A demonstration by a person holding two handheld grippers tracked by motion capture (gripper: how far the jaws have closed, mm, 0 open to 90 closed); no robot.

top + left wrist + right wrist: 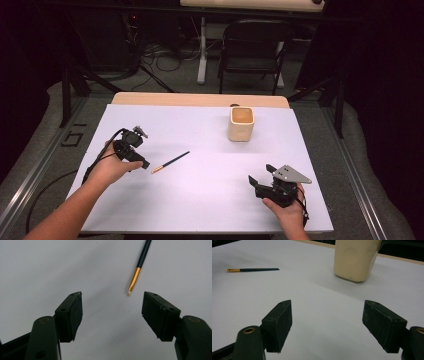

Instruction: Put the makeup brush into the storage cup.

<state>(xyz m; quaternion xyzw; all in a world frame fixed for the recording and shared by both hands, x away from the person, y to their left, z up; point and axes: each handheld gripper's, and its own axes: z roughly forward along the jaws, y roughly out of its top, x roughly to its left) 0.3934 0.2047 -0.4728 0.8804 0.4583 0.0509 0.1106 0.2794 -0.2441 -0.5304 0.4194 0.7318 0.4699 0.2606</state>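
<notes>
A thin paintbrush [171, 162] with a dark handle, gold ferrule and pale tip lies flat on the white sheet [210, 200], left of centre. My left gripper [144, 163] sits just left of the brush's tip end. In the left gripper view the gripper [113, 294] stands open, and the brush [140, 262] lies ahead of the jaws, its tip near the right one, untouched. A cream cup [241, 125] stands upright toward the back. My right gripper [260, 175] rests near the front right, open and empty [328, 302]. Beyond it the cup [354, 260] and the brush [252, 270] are apart.
The white sheet covers most of a wooden table whose bare edge [200, 99] shows at the back. A black folding chair [252, 47] and floor cables stand beyond the table. Metal rails run along both sides of the table.
</notes>
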